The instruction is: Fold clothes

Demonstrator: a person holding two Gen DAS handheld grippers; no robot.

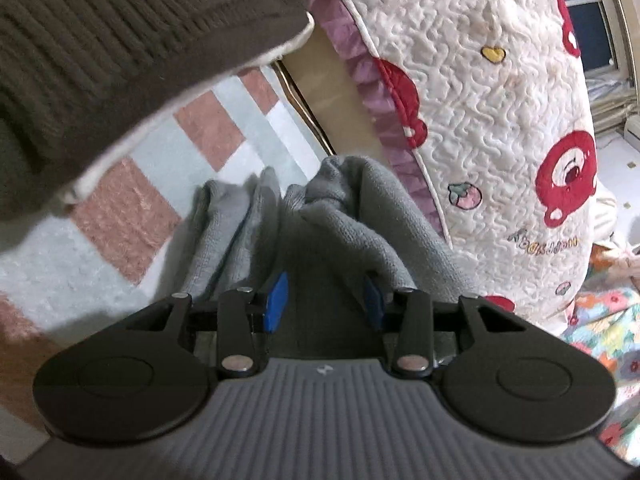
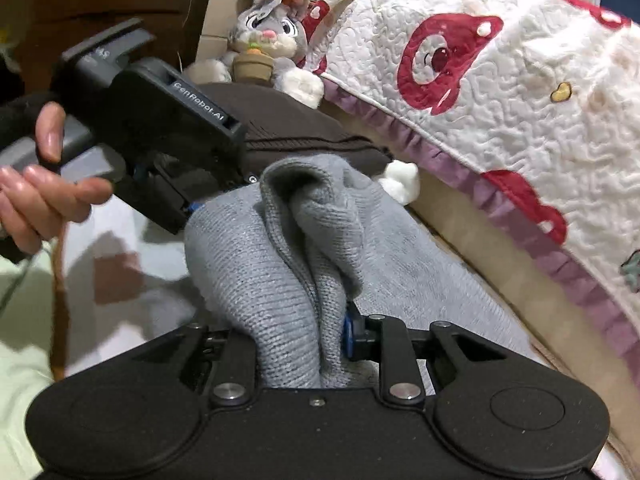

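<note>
A grey knitted garment [image 1: 340, 224] is bunched in folds in front of my left gripper [image 1: 326, 300]. Its blue pads stand apart with the grey cloth draped between and over them; whether they pinch it I cannot tell. In the right wrist view the grey garment [image 2: 280, 264] rises in a thick fold between the fingers of my right gripper [image 2: 304, 332], which is shut on it. The left gripper [image 2: 160, 128] shows there too, held by a hand, its tip buried in the garment's far edge.
A brown ribbed garment [image 1: 120, 40] hangs close at upper left and lies folded behind the grey one [image 2: 304, 128]. A quilted white and red cover [image 1: 500, 120] slopes on the right. A plush rabbit [image 2: 272, 40] sits behind. The checked blanket [image 1: 160, 152] lies underneath.
</note>
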